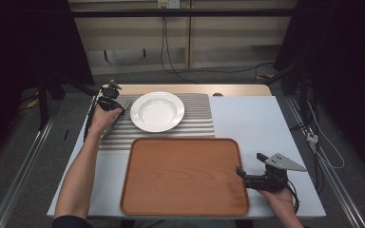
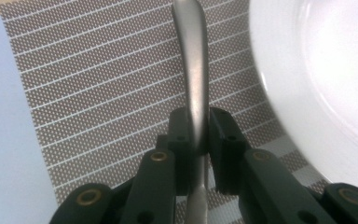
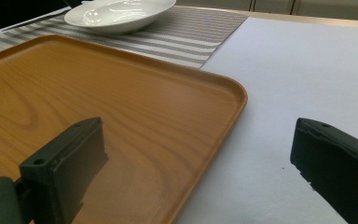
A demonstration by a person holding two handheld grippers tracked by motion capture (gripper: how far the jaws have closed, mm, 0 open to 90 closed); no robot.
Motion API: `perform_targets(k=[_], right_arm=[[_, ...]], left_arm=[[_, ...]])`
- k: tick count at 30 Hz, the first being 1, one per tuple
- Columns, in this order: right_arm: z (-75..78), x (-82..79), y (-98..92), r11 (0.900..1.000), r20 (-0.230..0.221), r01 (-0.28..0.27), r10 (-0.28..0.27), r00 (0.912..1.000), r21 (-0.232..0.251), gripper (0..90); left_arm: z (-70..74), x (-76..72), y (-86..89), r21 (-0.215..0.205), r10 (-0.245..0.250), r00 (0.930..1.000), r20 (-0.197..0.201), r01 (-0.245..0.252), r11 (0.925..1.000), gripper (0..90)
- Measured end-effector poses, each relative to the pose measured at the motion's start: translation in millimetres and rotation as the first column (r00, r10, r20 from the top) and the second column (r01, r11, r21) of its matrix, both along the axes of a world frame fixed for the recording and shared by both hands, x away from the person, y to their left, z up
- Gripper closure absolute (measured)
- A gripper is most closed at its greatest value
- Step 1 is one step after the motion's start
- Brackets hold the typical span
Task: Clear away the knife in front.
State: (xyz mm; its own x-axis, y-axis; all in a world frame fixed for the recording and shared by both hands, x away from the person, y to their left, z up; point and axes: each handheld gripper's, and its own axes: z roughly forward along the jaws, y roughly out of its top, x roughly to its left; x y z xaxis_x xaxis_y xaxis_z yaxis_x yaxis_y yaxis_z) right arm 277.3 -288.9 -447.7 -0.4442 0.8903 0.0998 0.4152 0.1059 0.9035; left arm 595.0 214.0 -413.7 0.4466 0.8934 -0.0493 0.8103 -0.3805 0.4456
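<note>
Cutlery handle clamped between left gripper pads, jaws nearly closed on the thin metal shank; grip taken low on the handle, probably so the piece lifts level and clear of the mat. Which utensil unclear, though tines seem to show left of the white plate in the high view, so likely a fork. Sits on the striped placemat, just left of the plate, running roughly along the plate's rim. Left gripper also left of the plate, pointing down at the mat.

Right gripper well in front of the plate and to its right, jaws spread wide, holding nothing, one jaw over the wooden tray edge and the other over the white table. Looks parked, waiting.

Tray directly in front of the plate, bare, likely the drop spot. Plate rim close beside the handle: main obstacle, sideways swing could knock it. Tray lip also needs clearing on the way over. Cables on the floor beyond the plate, no hindrance.
</note>
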Motion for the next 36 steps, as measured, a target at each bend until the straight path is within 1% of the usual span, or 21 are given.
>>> perform_targets(k=[4, 5, 6, 8, 9, 11, 12, 14, 17, 18, 21, 22, 24, 26, 27, 28, 30, 31, 34, 35, 36], right_arm=[[0.1, 0.2, 0.3, 1.0, 0.0, -0.003, 0.003, 1.0, -0.002, 3.0], [0.1, 0.2, 0.3, 1.0, 0.0, -0.003, 0.003, 1.0, -0.002, 3.0], [0.3, -0.1, 0.6, 1.0, 0.002, -0.005, 0.005, 1.0, -0.002, 3.0], [0.4, -0.1, 0.7, 1.0, 0.005, -0.004, 0.004, 1.0, 0.001, 3.0], [0.4, -0.1, 0.7, 1.0, 0.005, -0.004, 0.004, 1.0, 0.001, 3.0], [0.6, 0.0, 1.1, 1.0, 0.006, -0.005, 0.005, 1.0, -0.002, 3.0], [0.7, 0.0, 1.5, 1.0, 0.006, -0.005, 0.005, 1.0, -0.002, 3.0], [0.9, -0.1, 2.0, 1.0, 0.006, -0.008, 0.008, 1.0, -0.003, 3.0], [1.2, -0.4, 2.1, 1.0, 0.005, -0.007, 0.007, 1.0, -0.003, 3.0], [1.2, -0.2, 1.9, 1.0, 0.006, -0.006, 0.006, 1.0, -0.003, 3.0], [0.9, 0.0, 1.9, 1.0, 0.004, -0.008, 0.008, 1.0, -0.009, 3.1], [0.9, 0.0, 2.0, 1.0, 0.004, -0.009, 0.009, 1.0, -0.01, 3.2], [1.0, -0.4, 2.1, 1.0, 0.003, -0.006, 0.006, 1.0, -0.011, 3.2], [1.4, -1.2, 2.2, 1.0, 0.002, -0.003, 0.003, 1.0, -0.01, 3.2], [1.4, -1.2, 2.2, 1.0, 0.002, -0.003, 0.003, 1.0, -0.01, 3.2], [1.8, -1.9, 1.9, 1.0, 0.006, 0.001, -0.001, 1.0, -0.01, 3.2], [1.9, -2.1, 1.8, 1.0, 0.007, 0.002, -0.002, 1.0, -0.01, 3.2], [2.0, -2.4, 1.7, 1.0, 0.007, 0.002, -0.002, 1.0, -0.011, 3.2], [1.7, -2.4, 1.5, 1.0, 0.007, 0.0, 0.0, 1.0, -0.009, 3.2], [1.7, -2.3, 1.5, 1.0, 0.007, 0.0, 0.0, 1.0, -0.01, 3.2], [1.7, -2.3, 1.5, 1.0, 0.007, 0.0, 0.0, 1.0, -0.01, 3.2]], left_arm=[[8.1, -4.7, -0.1, 0.0, -0.021, 0.9995, 0.022, 0.021, 0.9998, 79.8], [11.1, -6.3, 0.4, -0.009, -0.029, 0.9993, 0.023, 0.029, 0.9995, 79.8], [12.7, -8.1, 0.1, -0.013, -0.022, 0.9994, 0.027, 0.023, 0.9997, 79.8], [15.3, -11.2, -0.4, -0.011, -0.026, 0.9989, 0.038, 0.026, 0.9996, 79.8], [16.7, -12.4, 0.0, -0.005, -0.036, 0.9986, 0.04, 0.036, 0.9993, 79.8], [18.4, -15.4, -0.8, -0.014, -0.03, 0.9984, 0.048, 0.031, 0.9994, 79.8], [19.7, -16.2, 0.0, -0.012, -0.042, 0.9981, 0.046, 0.043, 0.999, 79.8], [22.8, -20.0, -0.2, -0.015, -0.04, 0.9976, 0.056, 0.041, 0.999, 79.8], [24.5, -23.1, -0.4, -0.021, -0.045, 0.9975, 0.055, 0.047, 0.9987, 79.8], [26.5, -26.7, -0.9, -0.009, -0.053, 0.9964, 0.066, 0.054, 0.9985, 79.8], [28.9, -31.4, -0.4, -0.02, -0.059, 0.9958, 0.07, 0.061, 0.998, 79.8], [30.6, -33.1, 0.1, -0.011, -0.068, 0.9949, 0.074, 0.069, 0.9975, 79.8], [34.6, -37.7, 0.5, -0.016, -0.079, 0.9936, 0.081, 0.08, 0.9966, 79.8], [36.0, -38.9, 0.3, -0.016, -0.079, 0.993, 0.088, 0.081, 0.9966, 79.8], [37.7, -40.0, 0.1, -0.019, -0.084, 0.9929, 0.084, 0.086, 0.9961, 79.8], [41.0, -42.0, -0.3, -0.012, -0.096, 0.9909, 0.094, 0.098, 0.9951, 79.9], [42.4, -43.5, -1.6, -0.017, -0.092, 0.9915, 0.092, 0.094, 0.9954, 79.9], [43.6, -43.9, -1.7, -0.012, -0.097, 0.9906, 0.096, 0.099, 0.995, 79.9], [46.5, -47.0, -3.5, -0.016, -0.1, 0.9903, 0.097, 0.102, 0.9947, 79.9], [47.6, -47.7, -3.4, -0.015, -0.108, 0.9895, 0.096, 0.11, 0.9938, 79.9], [48.0, -49.3, -4.5, -0.031, -0.106, 0.9896, 0.098, 0.109, 0.9935, 79.9]])
